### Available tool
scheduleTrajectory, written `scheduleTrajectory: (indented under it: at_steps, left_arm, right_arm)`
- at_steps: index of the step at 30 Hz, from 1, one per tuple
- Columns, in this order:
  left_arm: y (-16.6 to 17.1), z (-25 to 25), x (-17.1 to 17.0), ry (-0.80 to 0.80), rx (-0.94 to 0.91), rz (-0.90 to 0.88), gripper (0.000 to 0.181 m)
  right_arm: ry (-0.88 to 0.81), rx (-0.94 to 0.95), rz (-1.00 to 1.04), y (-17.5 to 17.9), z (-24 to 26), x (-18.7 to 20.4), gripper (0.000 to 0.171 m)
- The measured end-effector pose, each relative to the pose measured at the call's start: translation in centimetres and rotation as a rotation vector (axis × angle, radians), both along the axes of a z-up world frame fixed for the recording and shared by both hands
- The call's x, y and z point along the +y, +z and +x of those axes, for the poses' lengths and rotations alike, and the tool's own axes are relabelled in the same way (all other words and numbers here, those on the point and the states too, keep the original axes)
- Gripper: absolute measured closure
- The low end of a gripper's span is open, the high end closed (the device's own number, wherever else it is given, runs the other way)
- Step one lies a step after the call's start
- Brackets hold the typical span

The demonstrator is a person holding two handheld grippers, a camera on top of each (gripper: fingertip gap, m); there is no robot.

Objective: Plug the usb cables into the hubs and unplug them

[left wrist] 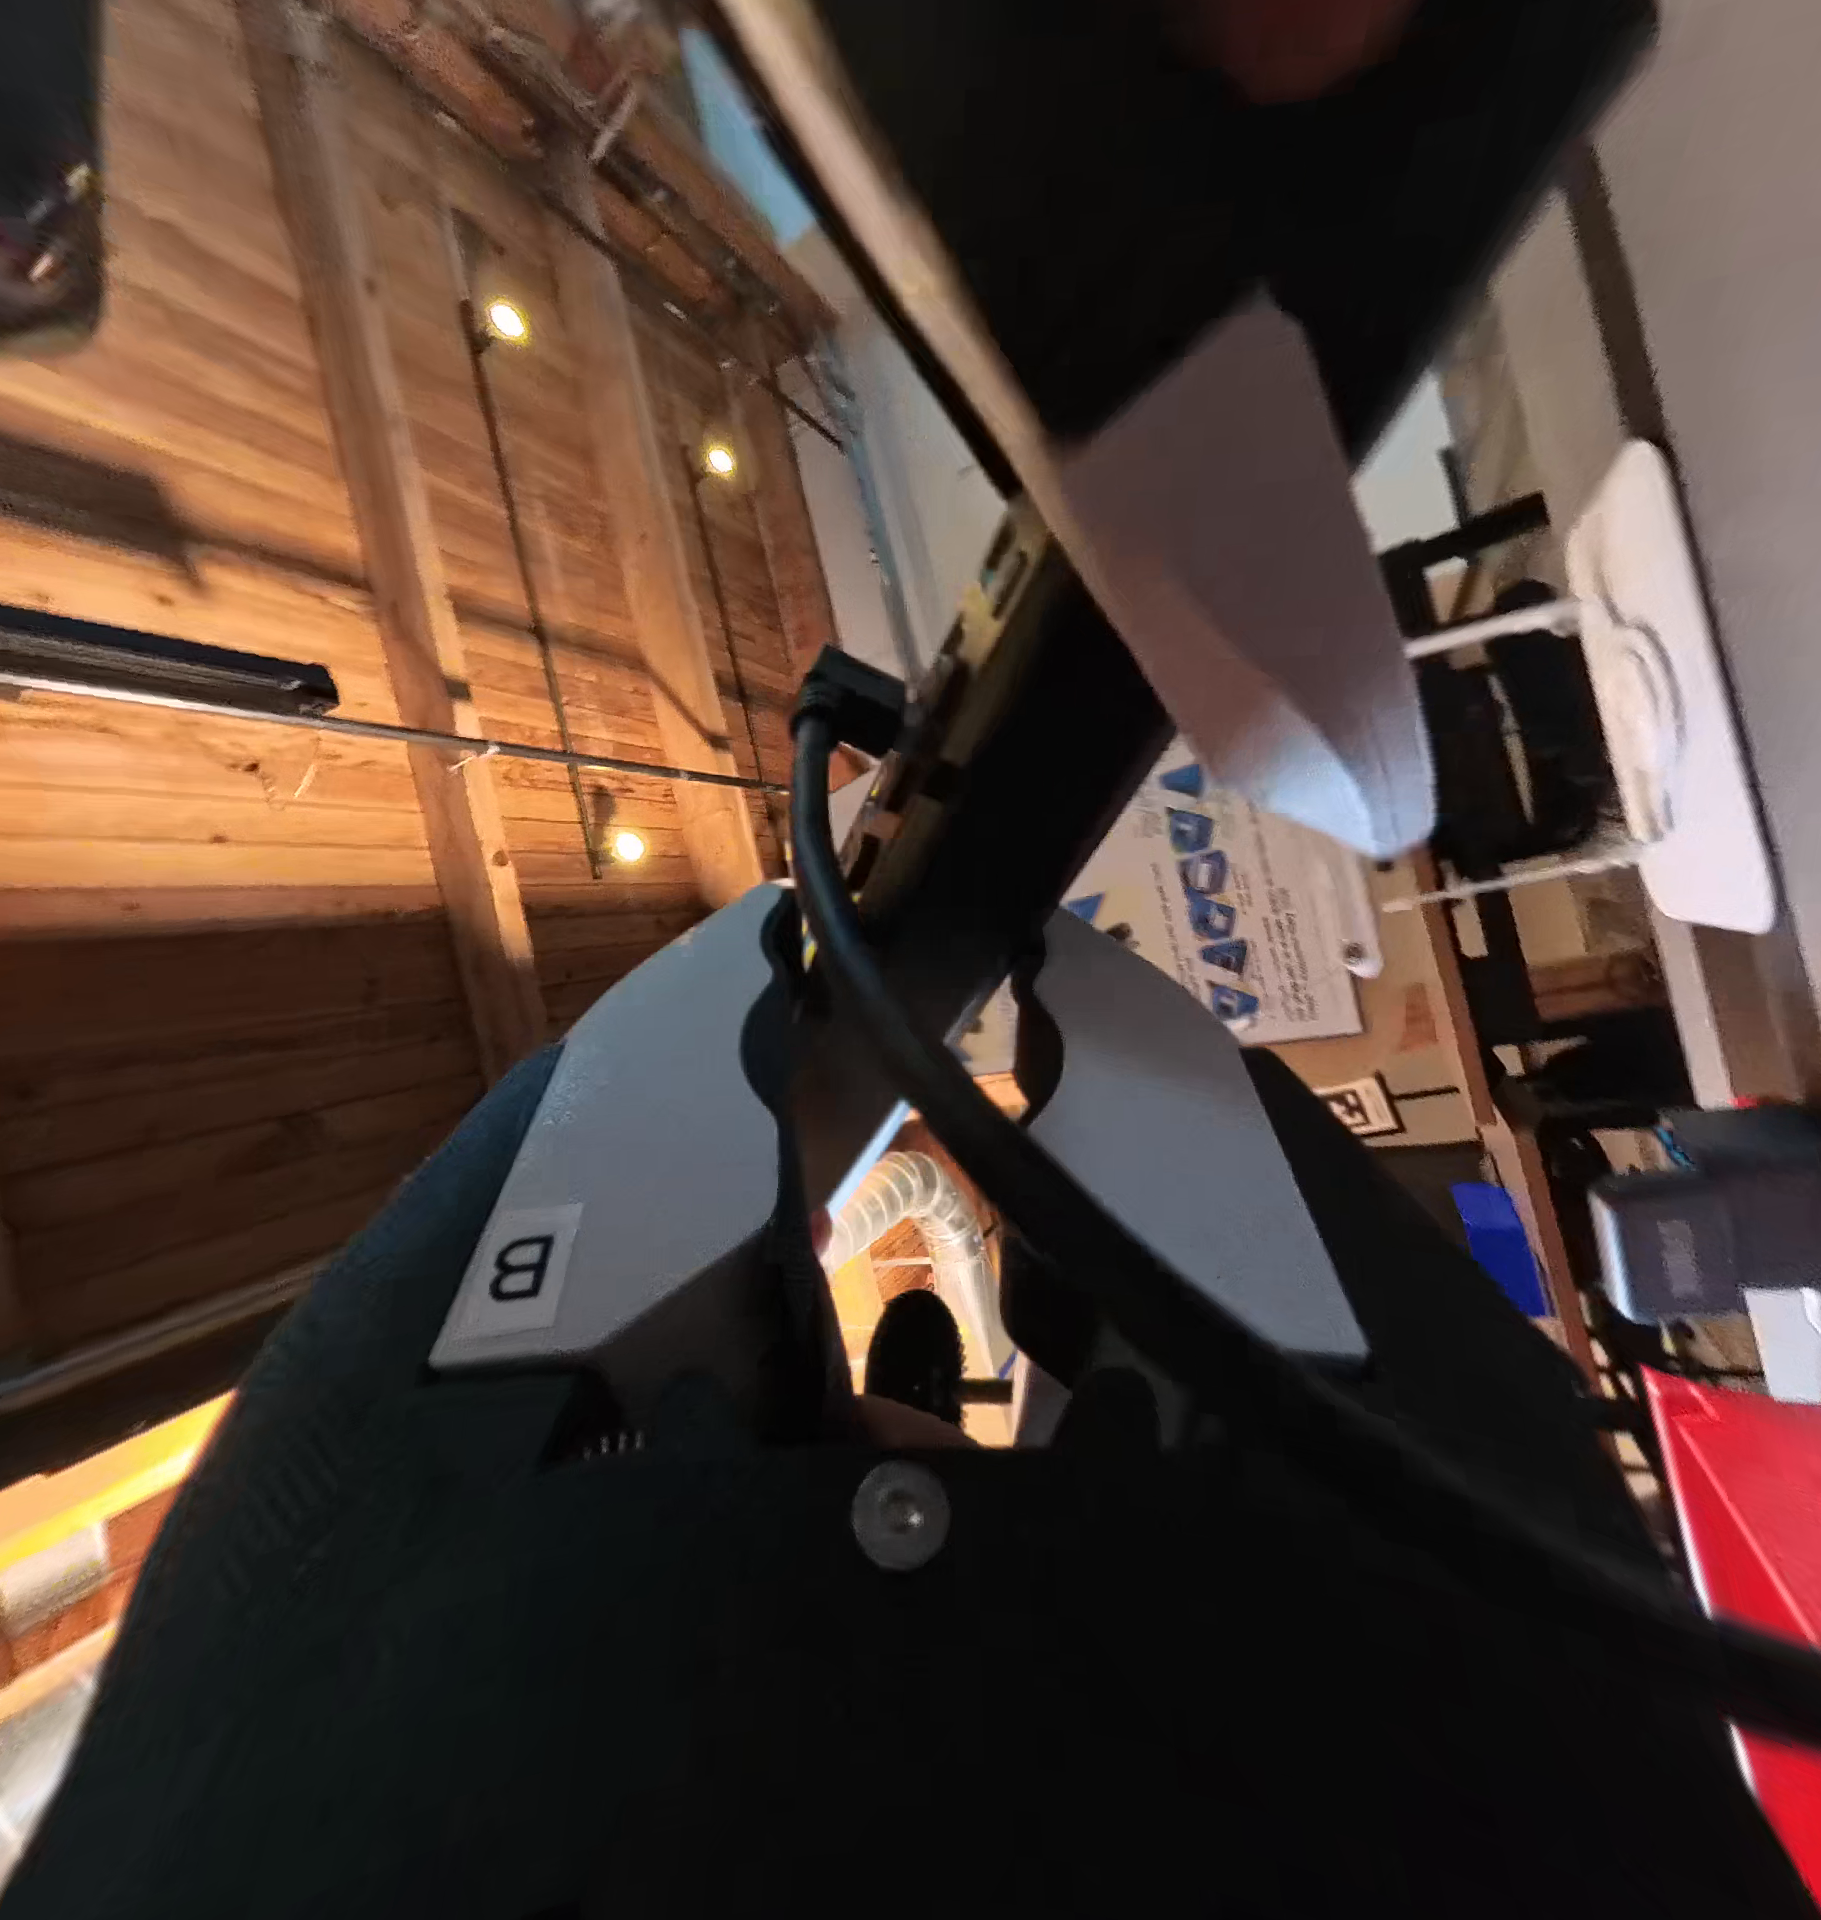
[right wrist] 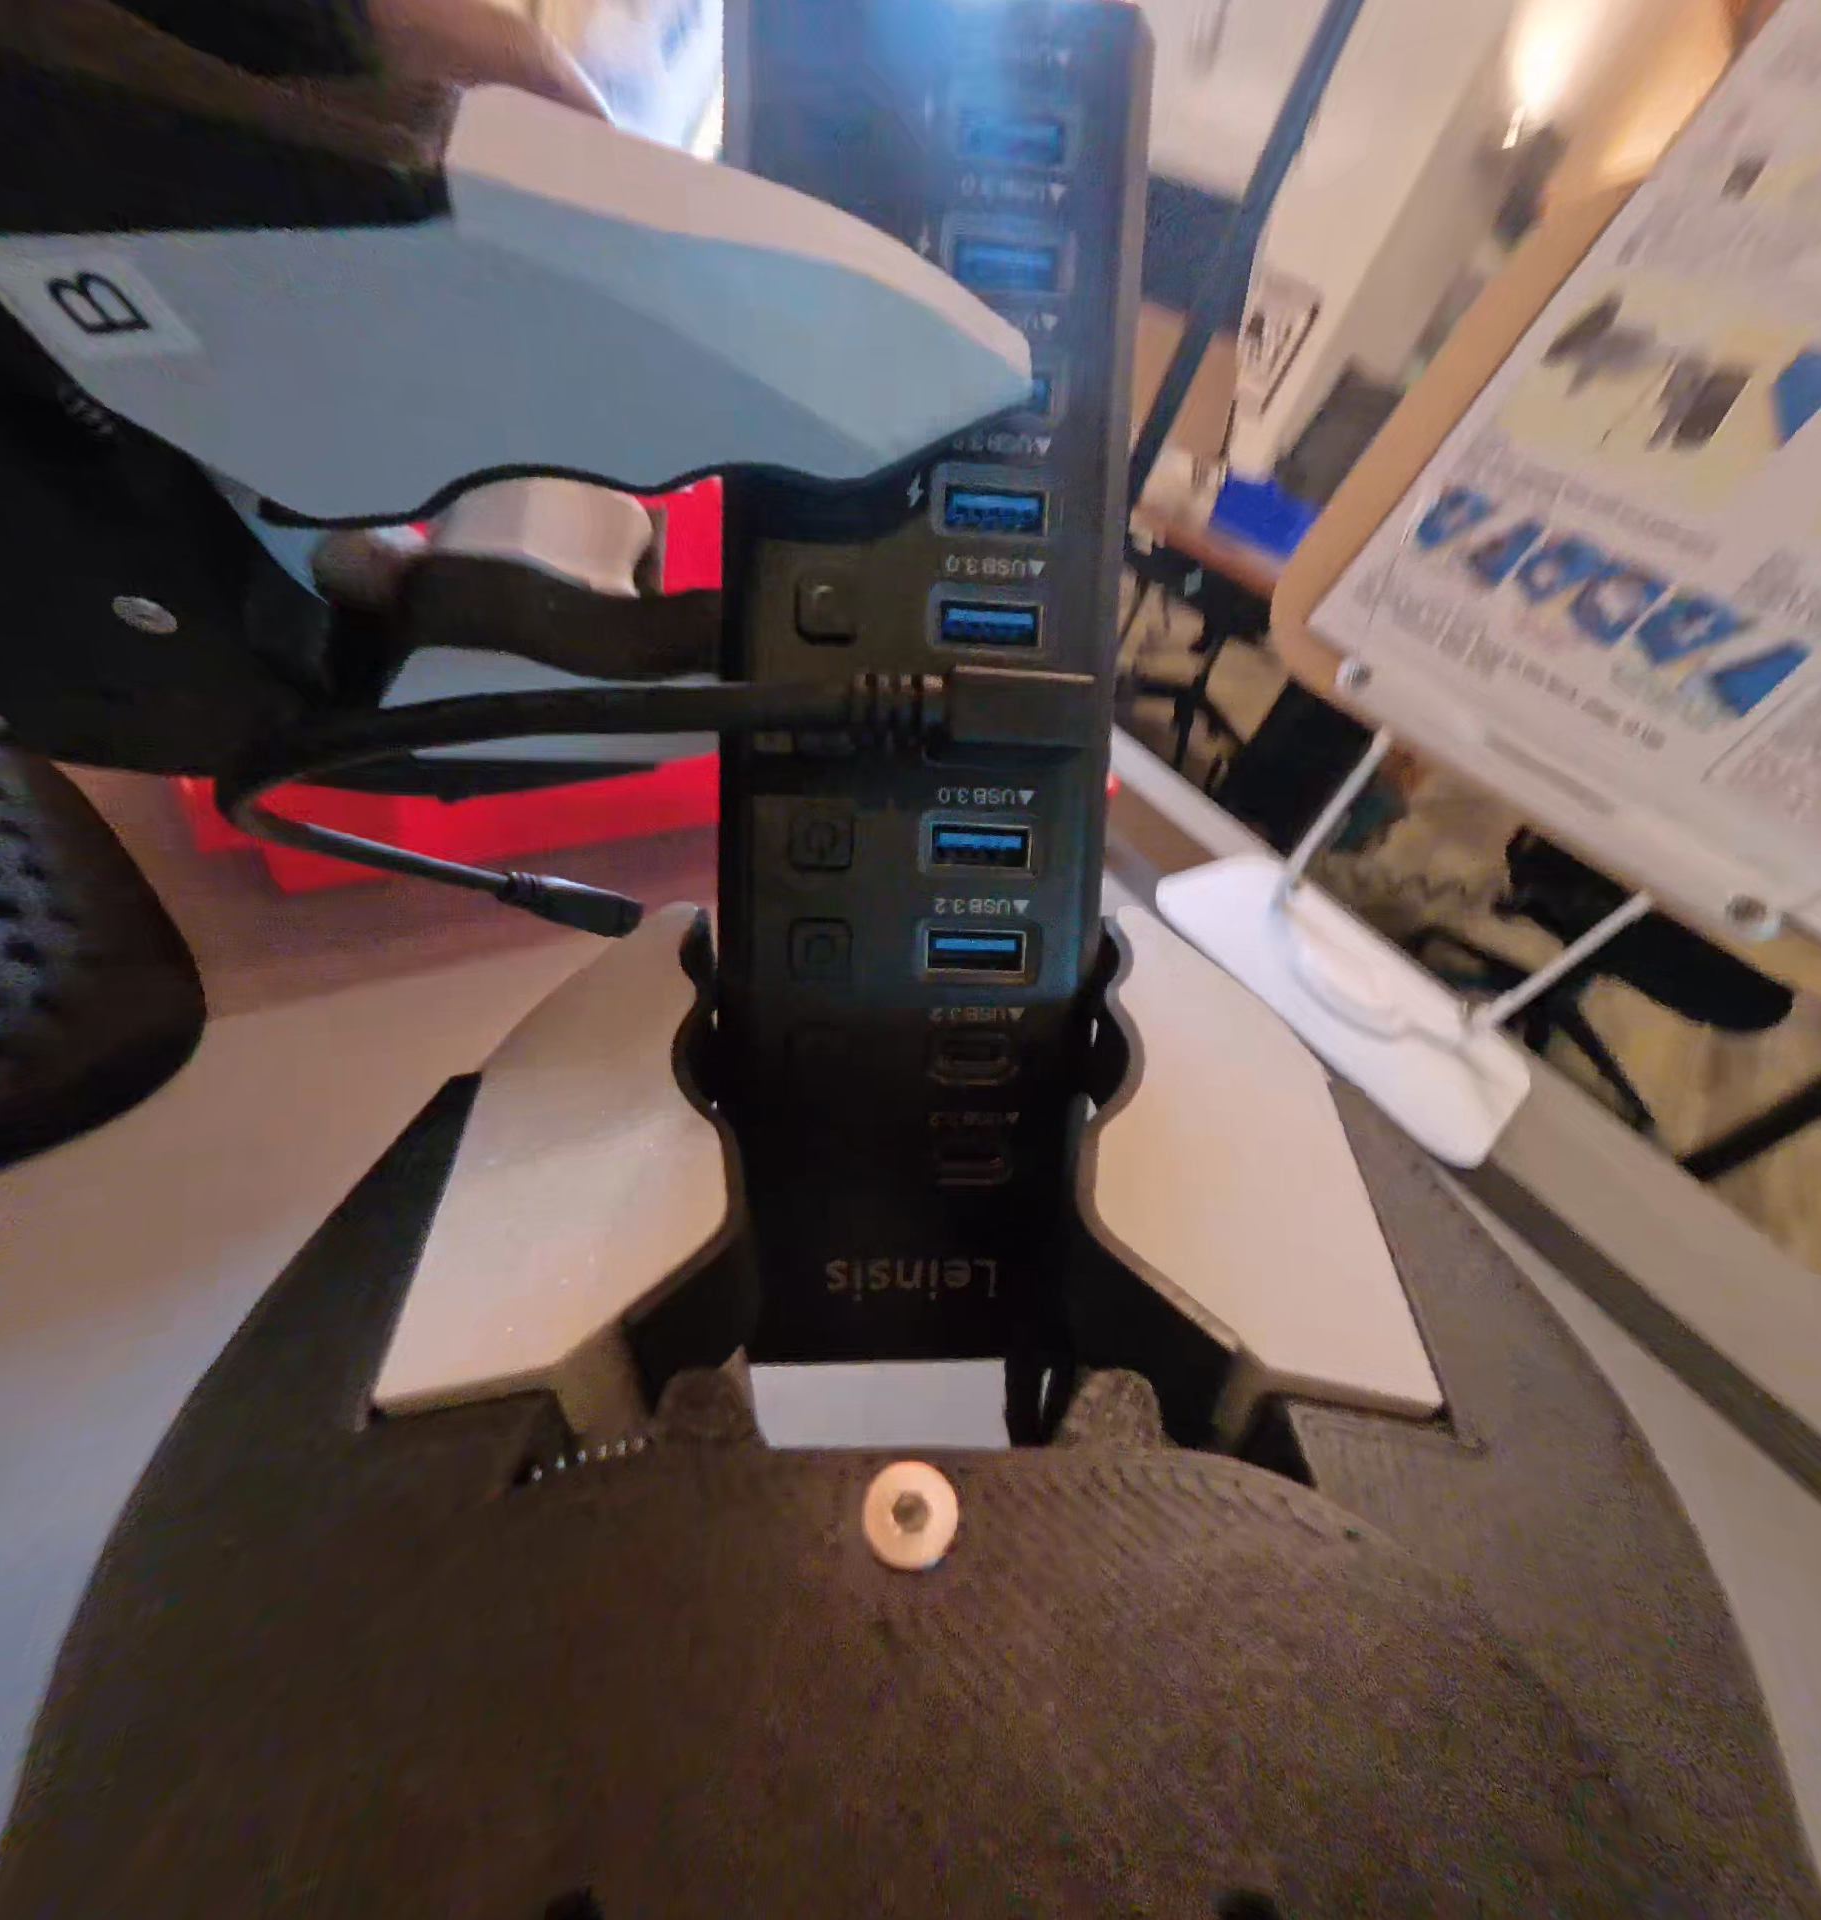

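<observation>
A pale surface (right wrist: 262, 1091) carries a red bin (right wrist: 490, 810) and a white-footed instruction sign (right wrist: 1612, 468); wooden boards with spotlights show beyond. The far room is blurred. The right tool (right wrist: 911, 997) pinches the tall black USB hub (right wrist: 927, 831) by its sides. The left tool (left wrist: 911, 930) closes on the black cable (right wrist: 573, 712), whose plug (right wrist: 999, 696) sits in a hub port.

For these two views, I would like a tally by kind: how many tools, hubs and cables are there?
Tools: 2, the left tool and the right tool
Hubs: 1, the black USB hub
Cables: 2, the thick black cable plugged into the hub and the thin black cable with a loose end
Total: 5
</observation>
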State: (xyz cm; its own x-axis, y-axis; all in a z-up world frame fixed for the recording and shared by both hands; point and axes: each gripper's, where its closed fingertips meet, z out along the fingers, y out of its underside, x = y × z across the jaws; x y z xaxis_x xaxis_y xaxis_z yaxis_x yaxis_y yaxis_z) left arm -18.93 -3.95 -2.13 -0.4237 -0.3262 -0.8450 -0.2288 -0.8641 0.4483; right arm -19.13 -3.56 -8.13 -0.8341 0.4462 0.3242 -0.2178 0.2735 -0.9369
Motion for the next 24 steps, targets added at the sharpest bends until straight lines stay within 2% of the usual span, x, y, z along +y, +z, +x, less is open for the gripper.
scheduleTrajectory:
  at_steps: [1,3,6,11,13,14,16,18,19,20,21,22,24]
  left_arm:
    - [0.6,0.6,0.5,-0.022,0.026,0.018,0.137]
    - [1.6,1.8,1.3,-0.072,0.076,0.037,0.135]
    - [1.6,3.0,1.5,-0.103,0.137,0.004,0.134]
    - [0.7,4.5,0.6,-0.145,0.149,-0.096,0.135]
    - [2.2,5.4,-0.9,-0.162,0.181,-0.053,0.136]
    - [3.3,5.9,-2.0,-0.19,0.154,0.057,0.136]
    - [4.9,5.8,-4.6,-0.273,-0.066,0.509,0.132]
    - [4.4,5.3,-4.5,-0.501,-0.544,1.067,0.109]
    - [4.1,5.8,-2.9,-0.677,-0.827,1.242,0.097]
    - [4.4,6.3,-1.9,-0.848,-1.033,1.364,0.092]
    - [5.2,6.1,-1.7,-0.98,-1.131,1.475,0.083]
    - [5.6,5.5,-1.6,-1.067,-1.19,1.544,0.082]
    - [4.2,4.8,0.4,-1.118,-1.389,1.533,0.079]
  right_arm:
    - [0.032,0.034,-0.052,0.8,0.3,0.0,0.101]
    - [0.1,0.094,-0.134,2.0,1.3,0.1,0.101]
    - [0.116,0.163,-0.141,2.2,2.0,0.1,0.101]
    - [0.005,0.327,-0.077,1.7,1.2,0.6,0.101]
    - [-0.022,0.31,-0.124,1.9,0.3,1.6,0.101]
    - [-0.012,0.271,-0.178,2.1,-0.1,2.2,0.101]
    - [0.045,0.191,-0.303,3.1,-0.2,3.3,0.101]
    - [0.186,0.075,-0.413,3.8,0.8,3.5,0.101]
    - [0.259,0.024,-0.448,4.0,1.5,3.4,0.101]
    - [0.313,-0.002,-0.467,4.0,2.1,3.2,0.101]
    - [0.363,-0.018,-0.468,3.9,2.8,2.9,0.101]
    - [0.41,-0.034,-0.459,3.6,3.6,2.6,0.101]
    - [0.486,-0.066,-0.433,3.0,5.0,1.8,0.101]
